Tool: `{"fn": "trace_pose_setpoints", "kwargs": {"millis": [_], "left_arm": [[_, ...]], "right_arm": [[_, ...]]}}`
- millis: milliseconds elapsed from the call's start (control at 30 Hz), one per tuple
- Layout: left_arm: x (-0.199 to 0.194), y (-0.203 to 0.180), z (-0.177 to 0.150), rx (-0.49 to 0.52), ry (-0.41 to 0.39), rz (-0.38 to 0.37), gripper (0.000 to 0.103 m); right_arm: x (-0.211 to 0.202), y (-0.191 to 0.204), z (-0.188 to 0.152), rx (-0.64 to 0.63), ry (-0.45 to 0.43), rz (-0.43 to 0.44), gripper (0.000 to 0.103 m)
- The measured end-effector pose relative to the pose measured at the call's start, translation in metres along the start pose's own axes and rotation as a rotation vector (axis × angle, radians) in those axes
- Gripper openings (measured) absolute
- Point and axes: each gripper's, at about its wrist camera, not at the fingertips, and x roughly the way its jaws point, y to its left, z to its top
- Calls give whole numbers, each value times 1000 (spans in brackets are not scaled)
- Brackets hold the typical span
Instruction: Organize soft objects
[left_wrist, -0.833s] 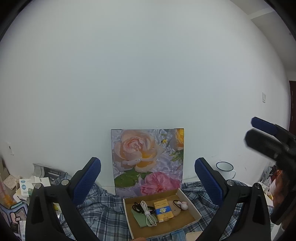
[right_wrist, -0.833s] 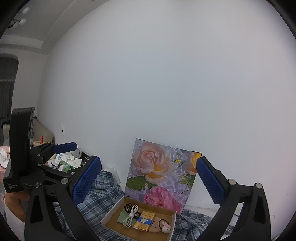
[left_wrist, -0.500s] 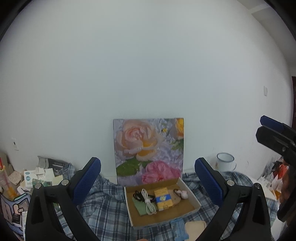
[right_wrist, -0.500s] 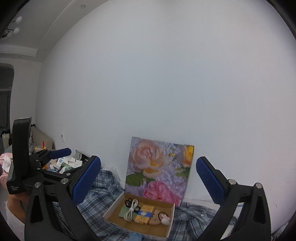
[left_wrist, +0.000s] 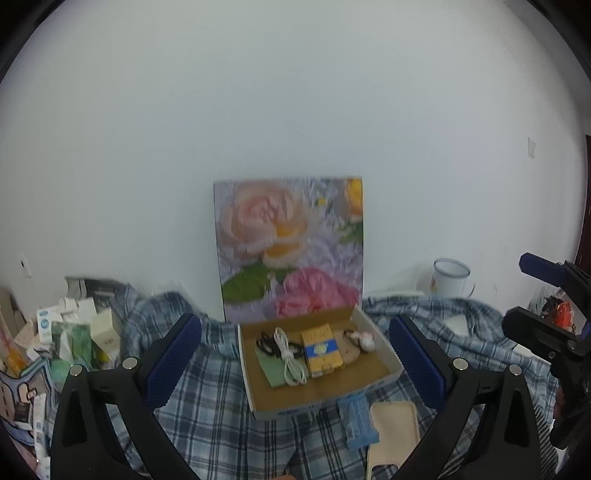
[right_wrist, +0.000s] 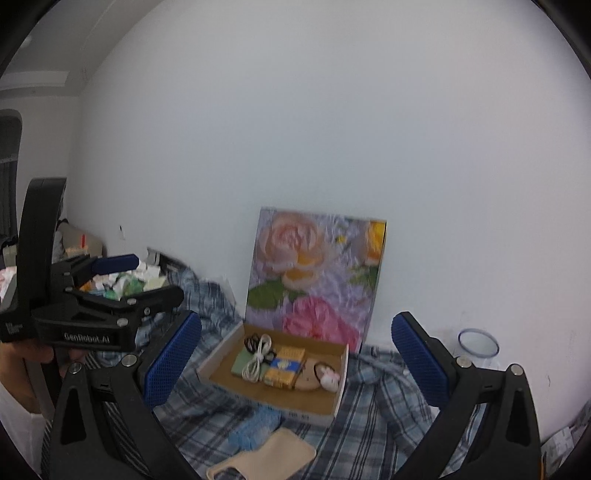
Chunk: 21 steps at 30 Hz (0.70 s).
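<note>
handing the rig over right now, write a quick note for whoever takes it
Left gripper: open, empty, raised above the bed.
Right gripper: open, empty, also raised.
Shallow cardboard box on the blue plaid cloth, in front of the flower picture. Already inside: flat green pouch, coiled white cable, black hair ties, yellow-and-blue packet, small pink-white plush charm.
Left outside, just in front of the box: light blue wrapped packet and beige soft phone case, side by side.
Probably next: put those two in the box's free right side.
</note>
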Motion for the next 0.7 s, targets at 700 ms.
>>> {"fn": "trace_pose_setpoints", "kwargs": {"millis": [700], "left_arm": [[89,-17,-66,-2,244,-37,103]], "right_arm": [[60,-18,-94,59,243,63,103]]}}
